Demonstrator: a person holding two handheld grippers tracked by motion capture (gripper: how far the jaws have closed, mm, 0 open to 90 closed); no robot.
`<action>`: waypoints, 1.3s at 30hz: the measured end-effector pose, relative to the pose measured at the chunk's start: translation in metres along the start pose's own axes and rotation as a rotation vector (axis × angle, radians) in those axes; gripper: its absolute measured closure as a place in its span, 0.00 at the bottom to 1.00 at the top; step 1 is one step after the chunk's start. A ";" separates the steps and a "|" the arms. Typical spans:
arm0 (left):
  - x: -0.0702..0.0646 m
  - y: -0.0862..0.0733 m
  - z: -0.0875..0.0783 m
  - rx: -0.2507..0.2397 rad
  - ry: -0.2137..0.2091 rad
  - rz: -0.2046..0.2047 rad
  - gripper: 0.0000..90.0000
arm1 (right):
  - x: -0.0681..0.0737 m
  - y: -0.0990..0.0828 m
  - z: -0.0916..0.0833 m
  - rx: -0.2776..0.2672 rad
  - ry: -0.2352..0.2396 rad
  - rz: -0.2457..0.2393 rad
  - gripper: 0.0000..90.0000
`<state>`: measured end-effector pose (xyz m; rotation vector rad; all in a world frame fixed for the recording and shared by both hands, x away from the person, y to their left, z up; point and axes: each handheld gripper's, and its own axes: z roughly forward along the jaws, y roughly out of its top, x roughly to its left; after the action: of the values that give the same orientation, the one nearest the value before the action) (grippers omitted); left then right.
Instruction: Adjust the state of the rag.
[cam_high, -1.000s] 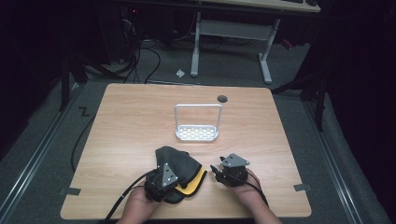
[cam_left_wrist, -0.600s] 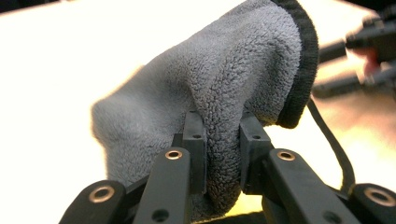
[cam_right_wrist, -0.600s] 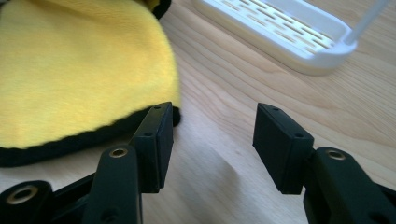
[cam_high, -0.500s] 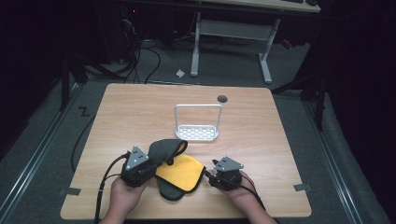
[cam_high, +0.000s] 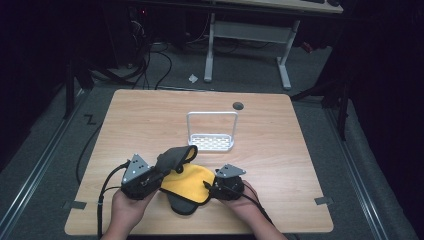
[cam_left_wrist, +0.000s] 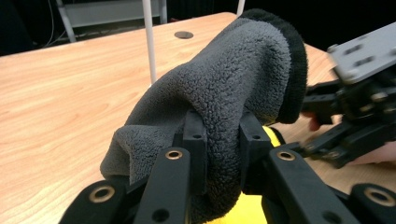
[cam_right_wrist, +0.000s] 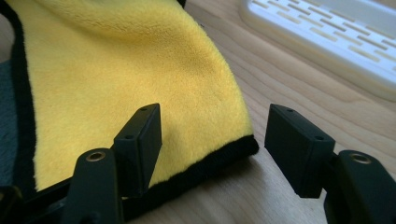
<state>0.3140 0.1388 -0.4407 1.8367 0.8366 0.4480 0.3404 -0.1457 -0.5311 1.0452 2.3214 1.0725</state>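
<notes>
Cloth handling at the near edge of the table (cam_high: 150, 115). A two-sided cloth (cam_high: 187, 182), grey fleece on one face and yellow with a black border on the other, lies near the middle of the near edge, between the two hands. The left gripper (cam_left_wrist: 219, 140) is closed on a raised fold of the grey side; in the left gripper view the fleece is pinched between both pads and bulges over them, and in the high view this part is lifted off the table while the yellow part rests flat. The right gripper (cam_right_wrist: 212, 135) stands wide open, its jaws having just been opening; the black-bordered right corner of the yellow face lies beside its left pad, and nothing is pressed between the pads. A white wire rack (cam_high: 212, 131) stands farther off, near the table's centre, well apart from the cloth.

The step in hand is judged to be a fold or a spreading of the cloth, with one end lifted. For the next move, the free yellow corner would have to be taken between the open jaws, low to the wood, without the border being pushed away.
</notes>
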 end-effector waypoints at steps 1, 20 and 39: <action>0.000 0.000 -0.001 -0.003 -0.001 0.000 0.85 | 0.000 0.000 0.002 0.016 0.010 0.010 0.45; 0.007 0.011 0.033 -0.018 -0.088 -0.118 0.84 | -0.066 0.012 -0.101 -0.253 -0.219 0.111 0.88; 0.057 -0.063 0.022 0.223 0.099 -0.232 0.60 | -0.015 -0.013 -0.069 -0.071 -0.008 0.038 0.55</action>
<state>0.3458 0.1804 -0.5110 1.9016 1.1934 0.3091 0.3027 -0.1964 -0.4963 1.0681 2.2481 1.1545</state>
